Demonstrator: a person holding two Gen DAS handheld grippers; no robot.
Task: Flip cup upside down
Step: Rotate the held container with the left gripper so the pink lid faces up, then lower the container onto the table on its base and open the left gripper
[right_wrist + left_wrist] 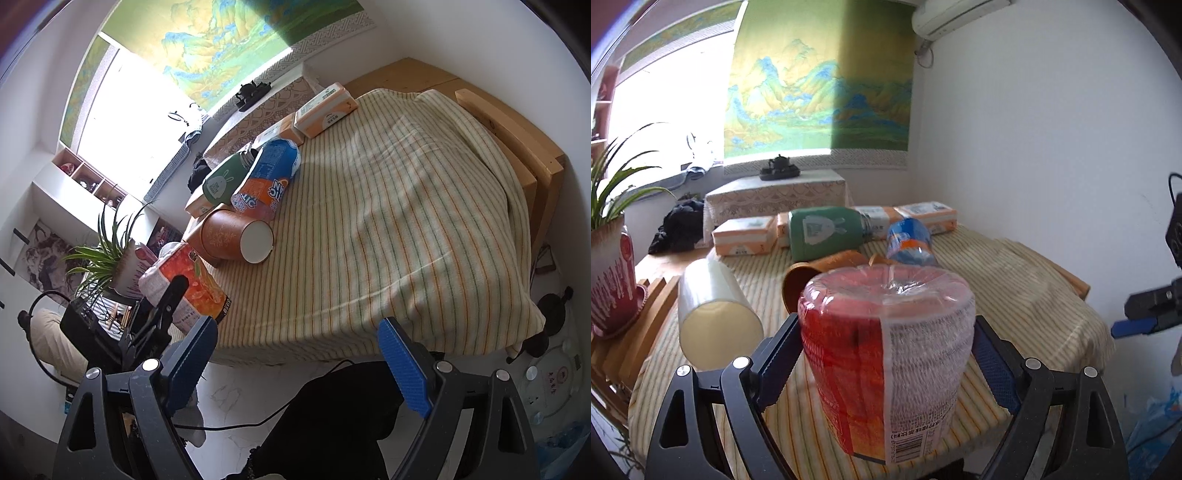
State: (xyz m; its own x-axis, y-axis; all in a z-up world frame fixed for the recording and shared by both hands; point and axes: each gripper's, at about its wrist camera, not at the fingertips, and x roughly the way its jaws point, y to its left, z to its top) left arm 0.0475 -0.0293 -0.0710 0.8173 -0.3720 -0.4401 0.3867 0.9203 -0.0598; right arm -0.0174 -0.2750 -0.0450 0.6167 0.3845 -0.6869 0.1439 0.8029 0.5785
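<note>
Left fingers [886, 354]: I had them pinched on the shrink-wrapped cup [886, 354], its wide end up, just above the striped desk cloth [1015, 295].
Right fingers [295, 362]: spread, holding nothing — off the desk edge.
Risk: I judged the slick wrap could slip in the turn; the brown cup [236, 236] lay close behind.
Writing: barcode on my cup; blue pack [269, 181] lettering unreadable.

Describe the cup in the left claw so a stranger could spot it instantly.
Find the striped cloth-covered table; at its near edge the left claw grips a plastic-wrapped red-orange instant-noodle cup. Unlike the plain white cup and brown paper cup lying on their sides nearby, it stands with its wide end up.
</note>
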